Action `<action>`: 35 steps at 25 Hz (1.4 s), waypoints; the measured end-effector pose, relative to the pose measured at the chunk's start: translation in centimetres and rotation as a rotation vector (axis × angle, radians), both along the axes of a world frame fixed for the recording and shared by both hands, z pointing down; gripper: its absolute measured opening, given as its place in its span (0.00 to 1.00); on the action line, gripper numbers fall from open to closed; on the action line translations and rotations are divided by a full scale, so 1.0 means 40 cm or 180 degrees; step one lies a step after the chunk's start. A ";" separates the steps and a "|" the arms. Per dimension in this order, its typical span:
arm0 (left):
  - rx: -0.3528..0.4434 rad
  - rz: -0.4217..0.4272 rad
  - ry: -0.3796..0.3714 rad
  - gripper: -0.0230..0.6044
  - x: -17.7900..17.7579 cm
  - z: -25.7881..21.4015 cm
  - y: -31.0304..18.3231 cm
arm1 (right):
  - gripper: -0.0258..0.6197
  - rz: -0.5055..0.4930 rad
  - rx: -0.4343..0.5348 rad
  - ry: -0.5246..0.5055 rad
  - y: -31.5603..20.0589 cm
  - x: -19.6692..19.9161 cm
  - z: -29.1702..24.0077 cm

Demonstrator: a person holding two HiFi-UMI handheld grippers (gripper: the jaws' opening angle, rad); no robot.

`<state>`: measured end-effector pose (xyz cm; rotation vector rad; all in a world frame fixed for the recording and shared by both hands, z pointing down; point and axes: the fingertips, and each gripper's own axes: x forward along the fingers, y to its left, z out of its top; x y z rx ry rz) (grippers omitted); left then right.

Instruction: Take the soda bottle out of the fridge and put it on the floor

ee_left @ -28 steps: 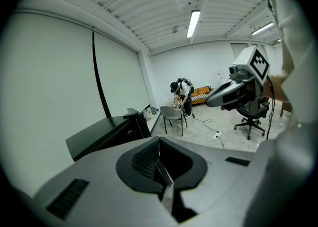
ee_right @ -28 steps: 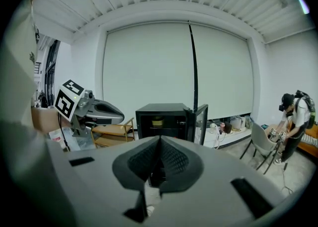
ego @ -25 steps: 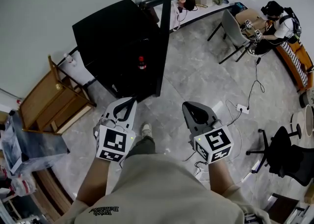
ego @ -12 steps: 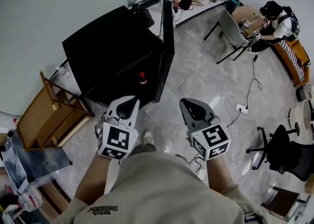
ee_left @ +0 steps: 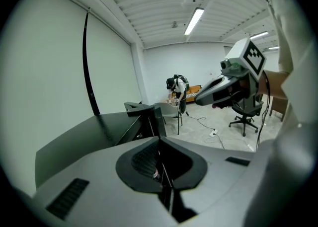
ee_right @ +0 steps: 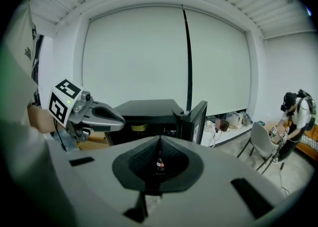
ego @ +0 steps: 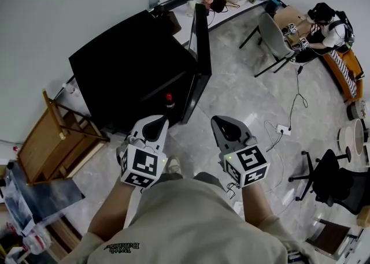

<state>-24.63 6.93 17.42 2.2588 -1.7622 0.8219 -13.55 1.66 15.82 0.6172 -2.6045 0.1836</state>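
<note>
A black fridge [ego: 133, 63] stands ahead with its door [ego: 200, 40] swung open to the right. Low inside it stands the soda bottle [ego: 169, 100], dark with a red cap. The same soda bottle [ee_right: 160, 163] shows small past the right jaws, and as a sliver of the bottle [ee_left: 156, 173] past the left ones. My left gripper [ego: 160, 119] is shut and empty, its tip a short way in front of the bottle. Beside it, farther right over the floor, my right gripper [ego: 220, 121] is also shut and holds nothing.
A wooden frame [ego: 58, 136] leans left of the fridge. On the floor to the right lie a power strip [ego: 283, 127] and cable. A grey chair [ego: 273, 33] and a seated person [ego: 326, 26] are at the back right, and a black office chair [ego: 335, 182] stands at the near right.
The fridge and bottle have come closer to both grippers, and the open door now shows more edge-on. Both grippers stay shut and empty.
</note>
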 end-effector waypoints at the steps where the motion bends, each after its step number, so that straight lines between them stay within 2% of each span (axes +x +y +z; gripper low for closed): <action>1: -0.0002 0.0003 0.0006 0.05 0.001 0.002 -0.007 | 0.04 0.0007 -0.0010 0.0006 -0.007 0.001 0.003; 4: -0.0057 -0.0006 0.0022 0.05 0.003 0.015 -0.028 | 0.04 -0.0001 -0.0048 0.0019 -0.027 0.006 0.011; 12: -0.0256 -0.0269 0.0093 0.05 -0.008 0.072 -0.075 | 0.04 -0.0115 -0.0092 0.0072 -0.082 0.019 0.032; 17: -0.0280 -0.0346 0.0246 0.06 -0.003 0.115 -0.112 | 0.04 -0.0173 -0.0133 0.0084 -0.103 0.024 0.047; 19: -0.0343 -0.0405 0.0216 0.19 -0.011 0.153 -0.136 | 0.04 -0.0198 -0.0154 0.0089 -0.110 0.023 0.056; 24: -0.0528 -0.0488 0.0106 0.24 -0.029 0.244 -0.196 | 0.04 -0.0286 -0.0191 0.0112 -0.125 0.007 0.078; 27: -0.0736 -0.0507 0.0070 0.32 -0.041 0.306 -0.218 | 0.04 -0.0319 -0.0219 0.0102 -0.132 -0.002 0.088; 35: -0.0925 -0.0669 0.0101 0.34 -0.079 0.421 -0.275 | 0.04 -0.0412 -0.0320 0.0069 -0.146 -0.034 0.119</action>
